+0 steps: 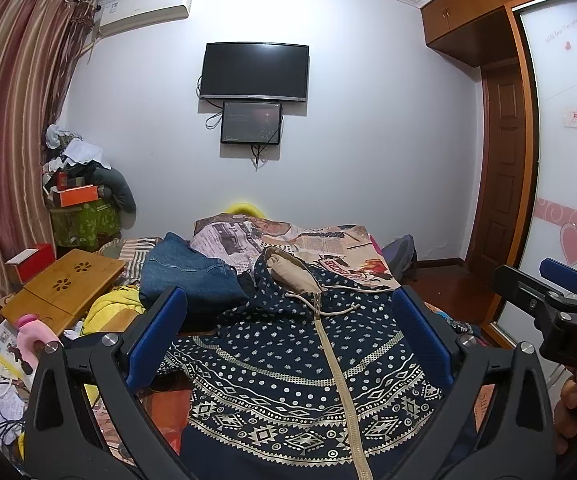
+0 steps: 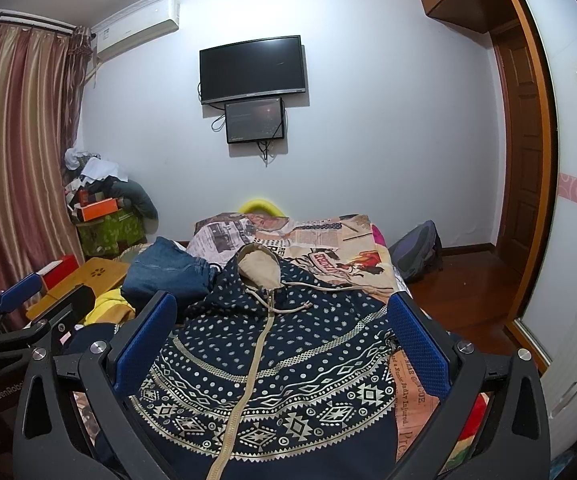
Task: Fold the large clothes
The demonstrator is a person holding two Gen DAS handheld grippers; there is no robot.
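A navy hooded jacket (image 1: 300,364) with white dots, geometric bands and a beige zipper lies spread front-up on the bed, hood toward the far wall; it also shows in the right wrist view (image 2: 272,364). My left gripper (image 1: 288,316) is open and empty, held above the jacket's middle. My right gripper (image 2: 284,320) is open and empty too, above the same jacket. The right gripper shows at the right edge of the left wrist view (image 1: 560,300); the left gripper shows at the left edge of the right wrist view (image 2: 20,304).
Folded jeans (image 1: 184,272) and a newspaper-print quilt (image 1: 328,244) lie beyond the jacket. A wooden lap desk (image 1: 64,288), yellow cloth (image 1: 108,308) and clutter sit left. A backpack (image 2: 416,252) rests on the floor right, by the wardrobe (image 1: 568,160).
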